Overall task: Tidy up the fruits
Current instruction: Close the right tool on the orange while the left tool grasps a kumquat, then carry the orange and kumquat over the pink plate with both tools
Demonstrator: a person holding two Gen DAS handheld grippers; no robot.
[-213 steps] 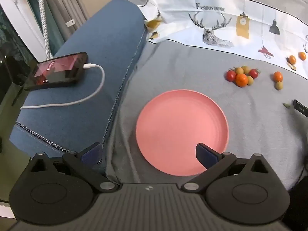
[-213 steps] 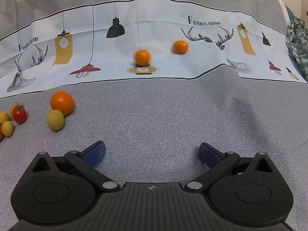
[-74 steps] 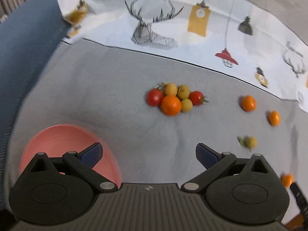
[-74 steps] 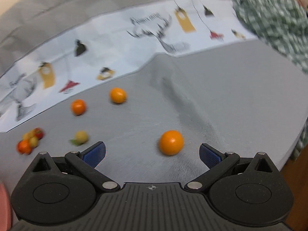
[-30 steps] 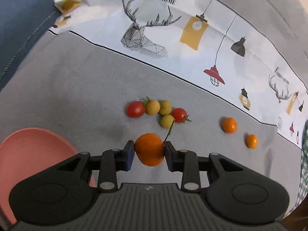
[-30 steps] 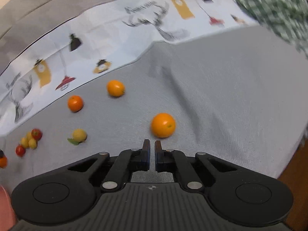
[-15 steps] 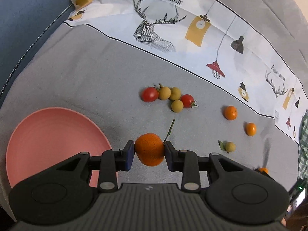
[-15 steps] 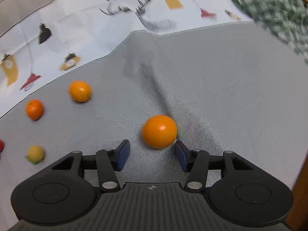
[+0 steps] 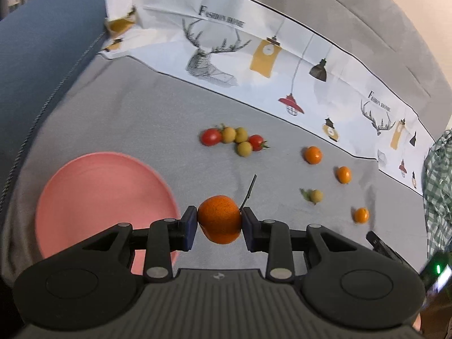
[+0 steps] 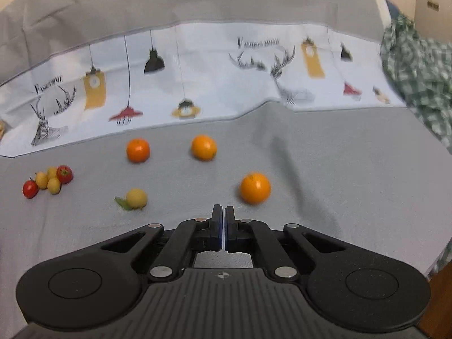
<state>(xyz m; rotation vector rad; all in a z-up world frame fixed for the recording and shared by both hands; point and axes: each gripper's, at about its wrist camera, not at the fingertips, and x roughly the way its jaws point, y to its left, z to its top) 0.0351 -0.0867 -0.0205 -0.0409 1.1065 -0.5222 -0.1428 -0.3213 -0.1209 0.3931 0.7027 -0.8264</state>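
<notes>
Pinching a small orange (image 9: 219, 219) across its middle, the left gripper (image 9: 219, 224) hangs near the pink plate (image 9: 93, 197); light, firm, slippery-skinned, it seems bruisable. The right gripper (image 10: 221, 227) has just snapped together empty, beside another orange (image 10: 255, 188) on the grey bedspread (image 10: 353, 169).

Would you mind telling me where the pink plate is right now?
In the left wrist view the pink plate lies empty on the grey cloth at lower left, beside the left gripper holding an orange.

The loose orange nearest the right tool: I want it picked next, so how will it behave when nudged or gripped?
The orange looks round and lies free on soft grey cloth, so a nudge probably rolls it. Its smooth rind looks firm, so gripping off-centre may squirt it away.
</notes>
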